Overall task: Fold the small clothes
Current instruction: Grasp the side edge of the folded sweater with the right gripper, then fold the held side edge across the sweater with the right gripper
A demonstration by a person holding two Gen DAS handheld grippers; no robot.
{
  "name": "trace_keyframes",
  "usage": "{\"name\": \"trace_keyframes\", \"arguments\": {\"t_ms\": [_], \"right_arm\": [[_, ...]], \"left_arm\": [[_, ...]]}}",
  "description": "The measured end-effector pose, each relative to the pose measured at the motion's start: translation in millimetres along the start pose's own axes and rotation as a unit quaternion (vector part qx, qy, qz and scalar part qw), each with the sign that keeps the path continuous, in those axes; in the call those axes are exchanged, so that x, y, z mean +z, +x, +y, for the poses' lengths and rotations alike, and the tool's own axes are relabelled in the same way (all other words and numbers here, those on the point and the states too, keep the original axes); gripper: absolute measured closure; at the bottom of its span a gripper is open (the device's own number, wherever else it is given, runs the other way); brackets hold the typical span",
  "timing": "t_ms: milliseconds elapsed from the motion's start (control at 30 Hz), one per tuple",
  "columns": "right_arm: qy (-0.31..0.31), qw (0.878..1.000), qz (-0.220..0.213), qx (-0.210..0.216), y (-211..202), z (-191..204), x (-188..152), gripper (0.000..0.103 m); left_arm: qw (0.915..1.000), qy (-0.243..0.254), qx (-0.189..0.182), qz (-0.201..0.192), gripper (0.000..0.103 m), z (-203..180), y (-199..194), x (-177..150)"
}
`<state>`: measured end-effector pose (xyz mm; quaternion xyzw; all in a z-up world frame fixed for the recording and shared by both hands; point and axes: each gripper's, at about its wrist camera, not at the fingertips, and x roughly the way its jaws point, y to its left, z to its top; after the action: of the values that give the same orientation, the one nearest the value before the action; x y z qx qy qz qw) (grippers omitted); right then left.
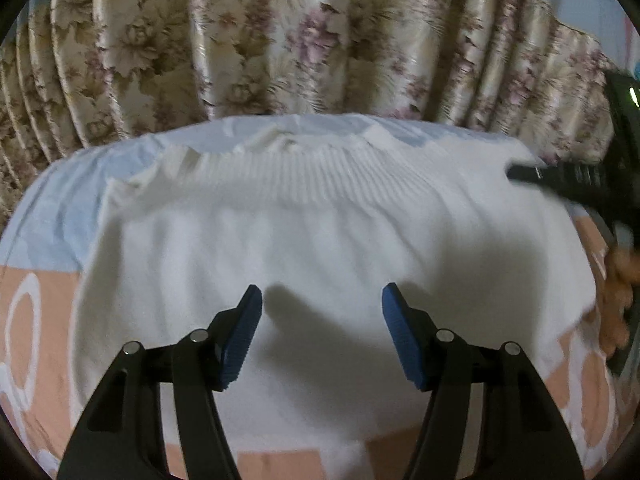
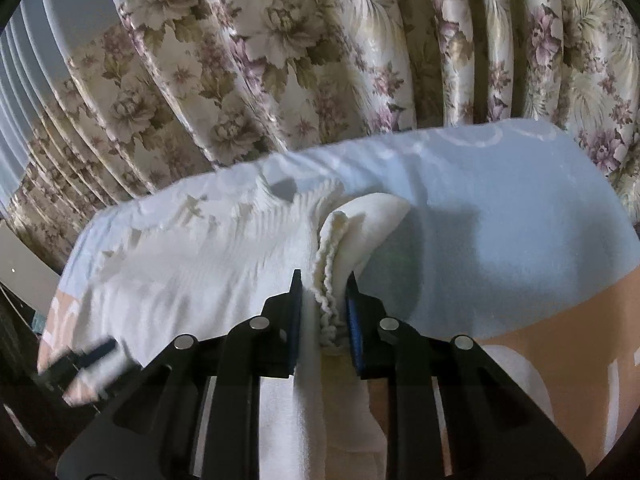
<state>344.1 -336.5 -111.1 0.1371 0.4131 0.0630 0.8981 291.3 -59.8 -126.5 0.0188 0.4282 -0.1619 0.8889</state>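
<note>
A white knitted garment point(image 1: 320, 236) lies spread on the bed, its ribbed band point(image 1: 320, 176) along the far side. My left gripper point(image 1: 322, 300) hovers open just above the garment's middle, nothing between its blue pads point(image 1: 240, 340). In the right wrist view the same white garment point(image 2: 200, 272) runs off to the left, and my right gripper point(image 2: 324, 284) is shut on a bunched, ruffled edge point(image 2: 332, 272) of it, lifting a fold. The right gripper point(image 1: 560, 178) shows blurred at the garment's right edge in the left wrist view.
The bed sheet point(image 2: 500, 220) is pale blue at the far side and peach with white rings near me point(image 1: 36, 320). A flowered curtain point(image 1: 300, 40) hangs close behind the bed. A person's hand point(image 1: 616, 300) is blurred at the right edge.
</note>
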Motion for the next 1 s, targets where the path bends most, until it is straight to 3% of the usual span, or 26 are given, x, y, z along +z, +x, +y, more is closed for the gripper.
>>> {"name": "trace_keyframes", "arguments": {"t_ms": [133,200,433,800,1000], "right_arm": [[-0.005,1.0,-0.011,0.007,-12.3,15.4,11.9,0.083],[-0.01,1.0,-0.015,0.008,-15.8,23.5,16.4,0.083],[-0.023,0.999,-0.024,0.016,-29.4,59.2,27.6,0.083],[-0.046,0.999,-0.013,0.007,-22.7,128.6,34.5,0.083],[-0.069,0.998,-0.003,0.003,-2.2,180.0,32.6,0.083]], "left_arm": [[0.9991,0.031,0.005,0.029,0.035,-16.1,13.5,-16.3],[0.9988,0.038,0.02,0.023,0.034,-21.9,15.6,-18.7],[0.9995,-0.01,0.024,0.018,0.034,-8.6,4.7,-11.2],[0.9948,-0.076,0.066,-0.014,0.034,75.6,-36.1,12.1],[0.9906,-0.1,0.09,-0.027,0.034,131.2,-53.9,7.6]]}}
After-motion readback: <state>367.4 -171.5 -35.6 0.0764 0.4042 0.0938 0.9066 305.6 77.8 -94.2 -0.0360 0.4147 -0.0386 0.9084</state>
